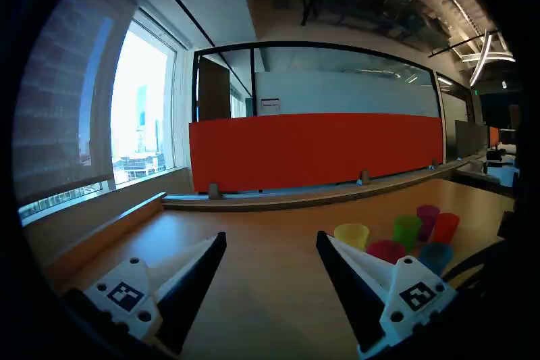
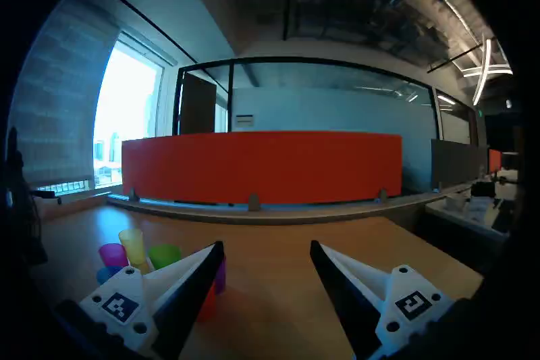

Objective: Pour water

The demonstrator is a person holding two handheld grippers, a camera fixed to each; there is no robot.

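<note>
Several coloured plastic cups stand in a cluster on the wooden table [image 1: 270, 306]. In the left gripper view they are to the right: a yellow cup [image 1: 352, 235], a green cup [image 1: 407, 230], a red cup [image 1: 386, 250] and others behind my right finger. My left gripper [image 1: 270, 242] is open over bare table, with nothing between its fingers. In the right gripper view the cluster is to the lower left, with a yellow cup [image 2: 133, 246], a green cup [image 2: 164, 255] and a magenta cup [image 2: 113, 254], partly hidden by the left finger. My right gripper [image 2: 265, 248] is open and holds nothing.
A red partition [image 1: 314, 147] runs along the table's far edge, with a glass wall behind it. A bright window [image 1: 138, 123] and a low wooden ledge [image 1: 108, 228] lie to the left. Another desk [image 2: 466, 215] with items stands at the far right.
</note>
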